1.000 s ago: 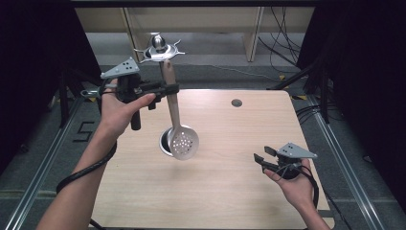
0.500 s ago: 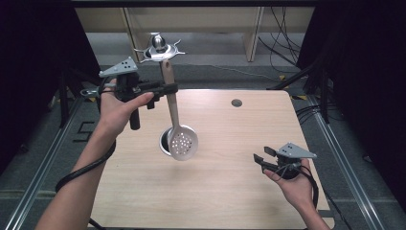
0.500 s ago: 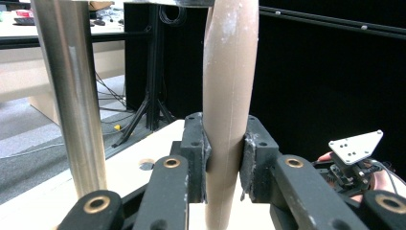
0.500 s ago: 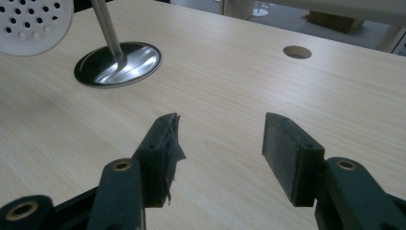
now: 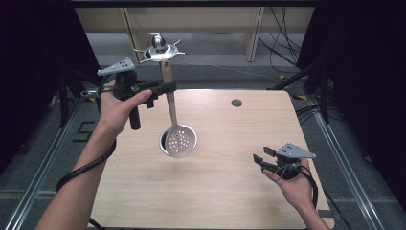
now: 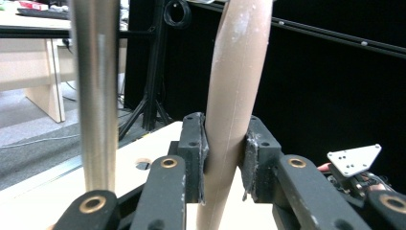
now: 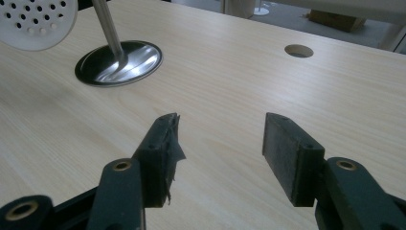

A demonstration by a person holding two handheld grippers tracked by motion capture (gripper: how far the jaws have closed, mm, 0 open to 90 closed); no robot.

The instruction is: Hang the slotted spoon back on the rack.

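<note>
- Skimmer spoon (image 5: 177, 140) hangs upright in my left gripper (image 5: 165, 88), its perforated bowl over the utensil stand's round base (image 7: 119, 62) at table (image 5: 230, 191) centre.
- Left pads pinch its handle (image 6: 232, 105); the jaws have just been opening slightly.
- Right gripper (image 7: 218, 153), at 4 o'clock, is spread, holding nothing.

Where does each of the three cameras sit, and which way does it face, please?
High view: overhead, facing forward and down on the table; forearms, both hands.
Left gripper view: on the left gripper, along jaws clamping the skimmer handle.
Right gripper view: on the right gripper, along open jaws.
Shared: all show the skimmer.
</note>
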